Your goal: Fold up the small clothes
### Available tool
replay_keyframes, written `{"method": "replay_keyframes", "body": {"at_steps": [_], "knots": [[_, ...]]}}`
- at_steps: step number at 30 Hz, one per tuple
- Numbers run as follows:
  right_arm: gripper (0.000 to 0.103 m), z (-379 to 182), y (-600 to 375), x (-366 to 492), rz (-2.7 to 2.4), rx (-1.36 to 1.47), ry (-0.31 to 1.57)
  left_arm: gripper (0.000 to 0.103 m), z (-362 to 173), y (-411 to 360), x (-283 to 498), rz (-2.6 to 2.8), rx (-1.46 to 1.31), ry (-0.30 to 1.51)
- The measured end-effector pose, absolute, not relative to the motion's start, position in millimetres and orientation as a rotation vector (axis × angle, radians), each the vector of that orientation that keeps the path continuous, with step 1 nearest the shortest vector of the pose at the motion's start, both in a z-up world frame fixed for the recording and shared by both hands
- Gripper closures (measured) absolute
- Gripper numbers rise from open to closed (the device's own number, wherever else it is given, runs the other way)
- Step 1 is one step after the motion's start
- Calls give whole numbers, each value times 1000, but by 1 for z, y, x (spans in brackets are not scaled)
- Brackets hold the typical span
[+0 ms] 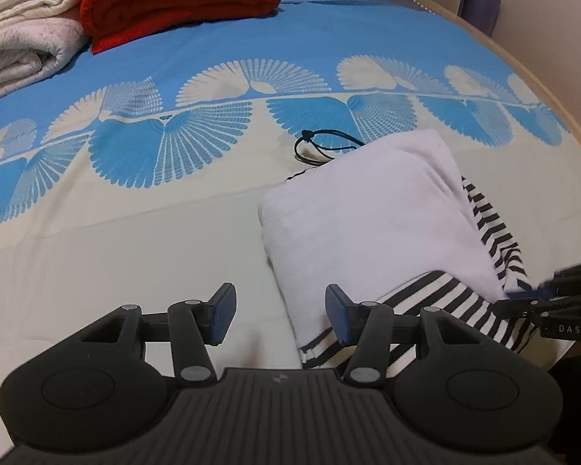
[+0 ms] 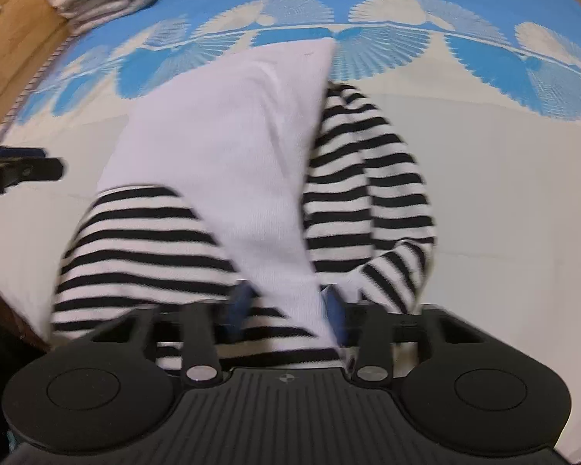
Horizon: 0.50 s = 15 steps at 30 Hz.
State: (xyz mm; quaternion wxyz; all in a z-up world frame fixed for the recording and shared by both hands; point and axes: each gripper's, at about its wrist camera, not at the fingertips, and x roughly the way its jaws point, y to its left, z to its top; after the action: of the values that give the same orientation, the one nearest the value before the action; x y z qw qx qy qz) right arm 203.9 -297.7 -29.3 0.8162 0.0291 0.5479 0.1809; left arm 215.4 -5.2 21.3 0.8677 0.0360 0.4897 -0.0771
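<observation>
Left wrist view. The left gripper (image 1: 281,312) hovers with its jaws wide apart and nothing between them, poised over the near left corner of the striped garment (image 1: 426,310). The garment lies on the bedspread (image 1: 135,232), its white inner face (image 1: 368,217) turned up over the black-and-white stripes. The right gripper (image 1: 561,302) enters at the garment's right edge; its jaws cannot be judged from here. A black cord (image 1: 317,147) lies just beyond the garment's far corner, apparently touching it. Well beyond the garment, at the far left of the bedspread, sit a folded red blanket (image 1: 178,0) and a stack of white towels (image 1: 23,31).

Right wrist view. The right gripper (image 2: 286,310) is closed on the garment's near edge, with the white panel and striped fabric (image 2: 143,248) pinched between its blue pads (image 2: 333,310). The garment looks lifted and bunched, a striped sleeve or side (image 2: 368,178) arching to the right of the white panel. Blur hides finer detail.

Judged step: a fold is in progress, one edge held. The next move probably calls for the left gripper to take the free near corner so both carry the edge evenly. The cord could catch under the far corner; the bunched sleeve may spoil a flat fold.
</observation>
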Motion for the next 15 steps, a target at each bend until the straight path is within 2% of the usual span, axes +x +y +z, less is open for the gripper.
{"method": "replay_keyframes", "body": {"at_steps": [1,5,9,15], "knots": [[99,-26,-299,201,399,65,1153,47,21,-5,216,-164,63,1027],[101,0,-332,191,423,220,999,46,23,-6,217,-194,-24,1036],[103,25,-379,168,473,403,878,38,23,-10,216,-278,-130,1059],[103,12,-393,148,523,292,1001,36,8,-31,218,-390,-156,1160]]}}
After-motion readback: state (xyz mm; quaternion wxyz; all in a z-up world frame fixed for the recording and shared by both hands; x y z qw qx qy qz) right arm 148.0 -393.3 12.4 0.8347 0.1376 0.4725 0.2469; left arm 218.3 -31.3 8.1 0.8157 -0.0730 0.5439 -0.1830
